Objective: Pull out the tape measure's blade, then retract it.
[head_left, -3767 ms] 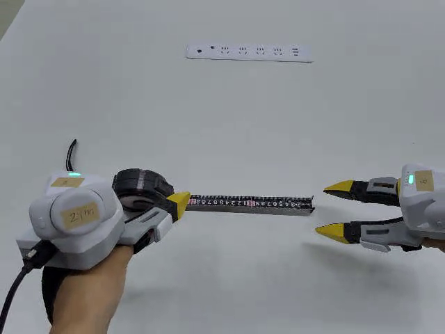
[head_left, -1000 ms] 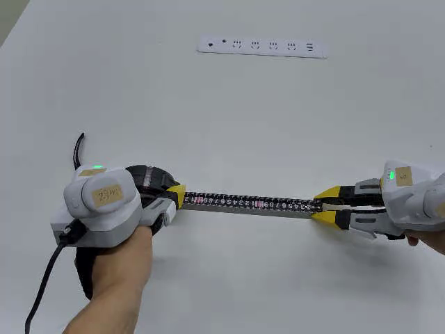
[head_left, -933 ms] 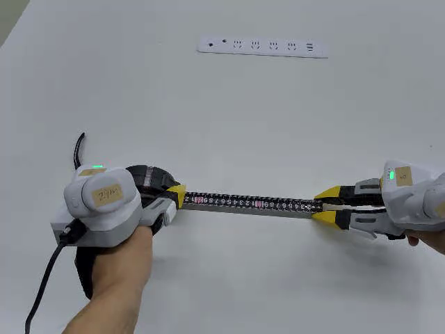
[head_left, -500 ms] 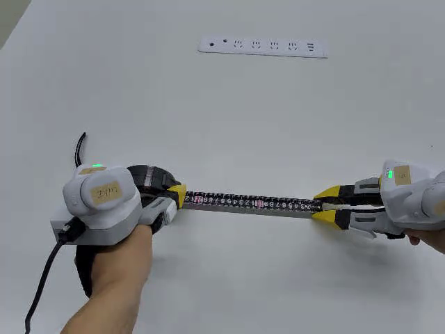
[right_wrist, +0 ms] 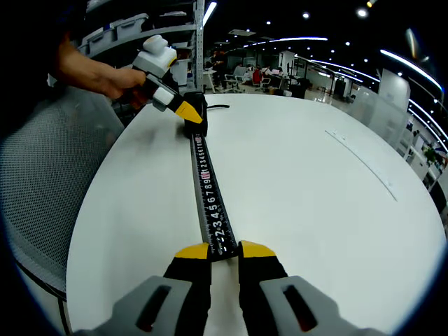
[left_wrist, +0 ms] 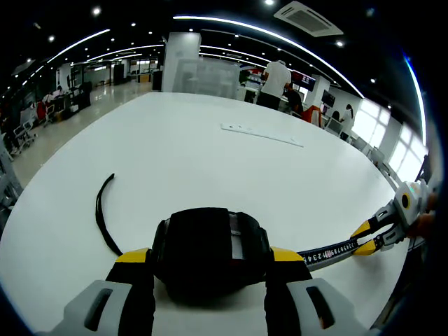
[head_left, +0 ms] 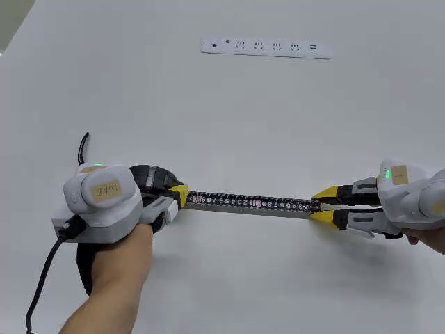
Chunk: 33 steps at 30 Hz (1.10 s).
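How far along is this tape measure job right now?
The pulling half looks done: the blade lies stretched across the white table. In hand: the left gripper is shut on the tape measure case, and the right gripper pinches the blade's free end in its jaws. Left to do: let the blade retract into the case.

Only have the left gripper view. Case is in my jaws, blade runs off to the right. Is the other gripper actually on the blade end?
Observer: Yes. The right gripper view shows the right gripper with both yellow tips shut on the end of the blade.
Operator: Any kink along the blade?
Observer: None in the head view. It runs straight from the tape measure case to those tips.
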Tool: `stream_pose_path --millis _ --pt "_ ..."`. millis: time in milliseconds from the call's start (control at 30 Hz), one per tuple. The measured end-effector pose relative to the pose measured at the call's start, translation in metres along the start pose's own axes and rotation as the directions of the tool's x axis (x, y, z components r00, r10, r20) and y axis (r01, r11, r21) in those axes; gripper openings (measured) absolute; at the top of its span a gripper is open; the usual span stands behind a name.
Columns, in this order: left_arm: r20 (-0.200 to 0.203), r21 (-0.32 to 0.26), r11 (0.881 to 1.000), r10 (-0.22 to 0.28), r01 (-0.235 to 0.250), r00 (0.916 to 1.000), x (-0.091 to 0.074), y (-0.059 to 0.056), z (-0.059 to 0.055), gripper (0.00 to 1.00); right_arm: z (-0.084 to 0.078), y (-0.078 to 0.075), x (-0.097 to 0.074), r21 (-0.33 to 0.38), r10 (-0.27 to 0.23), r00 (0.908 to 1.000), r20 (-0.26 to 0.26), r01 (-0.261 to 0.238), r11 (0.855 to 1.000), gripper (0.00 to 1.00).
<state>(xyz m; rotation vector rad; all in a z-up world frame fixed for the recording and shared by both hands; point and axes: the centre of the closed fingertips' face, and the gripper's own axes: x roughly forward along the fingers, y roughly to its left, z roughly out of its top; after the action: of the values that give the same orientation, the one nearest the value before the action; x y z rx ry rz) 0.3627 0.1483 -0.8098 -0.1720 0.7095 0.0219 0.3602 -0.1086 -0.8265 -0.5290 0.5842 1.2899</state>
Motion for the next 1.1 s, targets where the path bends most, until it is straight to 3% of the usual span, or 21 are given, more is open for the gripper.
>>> stream_pose_path --millis 1100 --pt "-0.011 -0.022 1.000 -0.019 0.019 0.9998 -0.002 -0.002 0.001 0.61 0.014 0.004 0.016 0.002 0.023 0.9994 0.026 -0.024 1.000 0.12"
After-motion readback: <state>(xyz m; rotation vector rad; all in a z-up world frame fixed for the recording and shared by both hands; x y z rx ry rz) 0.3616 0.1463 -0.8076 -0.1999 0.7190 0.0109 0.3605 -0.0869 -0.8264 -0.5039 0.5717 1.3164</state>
